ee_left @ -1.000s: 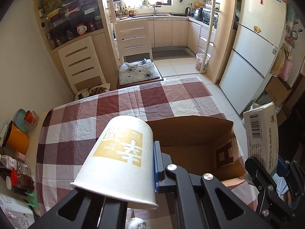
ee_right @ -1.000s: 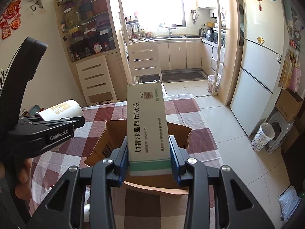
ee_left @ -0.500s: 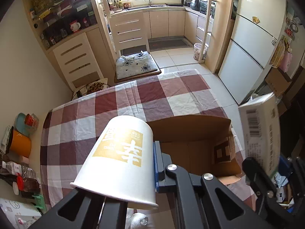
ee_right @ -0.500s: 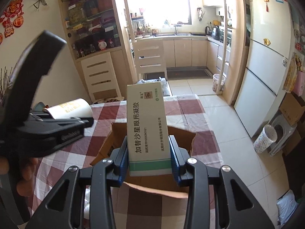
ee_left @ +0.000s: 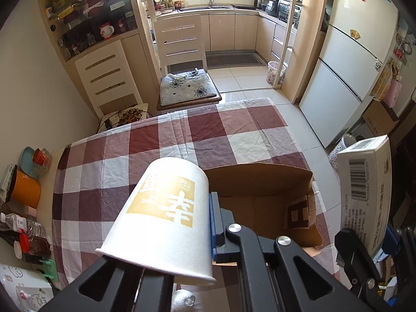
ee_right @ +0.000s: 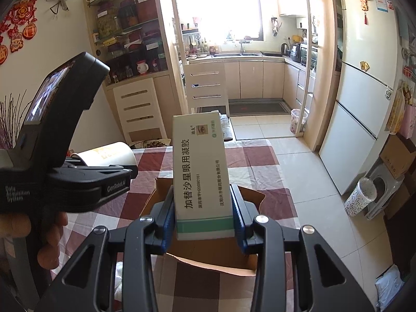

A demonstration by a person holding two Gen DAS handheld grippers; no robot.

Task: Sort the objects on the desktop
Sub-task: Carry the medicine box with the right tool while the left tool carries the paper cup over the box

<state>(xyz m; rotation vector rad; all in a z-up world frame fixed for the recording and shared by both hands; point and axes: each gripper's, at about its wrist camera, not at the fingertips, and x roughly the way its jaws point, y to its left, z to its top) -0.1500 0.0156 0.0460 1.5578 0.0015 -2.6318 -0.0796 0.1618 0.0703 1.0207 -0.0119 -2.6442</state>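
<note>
Over a desk [ee_left: 109, 171] draped in a maroon-and-white checked cloth, a person worked two hand-held grippers above an open cardboard box [ee_left: 262, 182]. The left gripper [ee_left: 208, 223] had its jaws clamped on the rim wall of a white paper cup [ee_left: 166, 208] with gold lettering, tipped on its side with its base pointing away toward the kitchen. The right gripper [ee_right: 205, 221] had its jaws pressed against both sides of an upright white-and-green eye-gel carton [ee_right: 200, 166], raised over the box. The person's fingers [ee_right: 52, 236] wrapped the left gripper's handle. Bottles and an orange mug [ee_left: 24, 189] stood at the desk's left edge.
</note>
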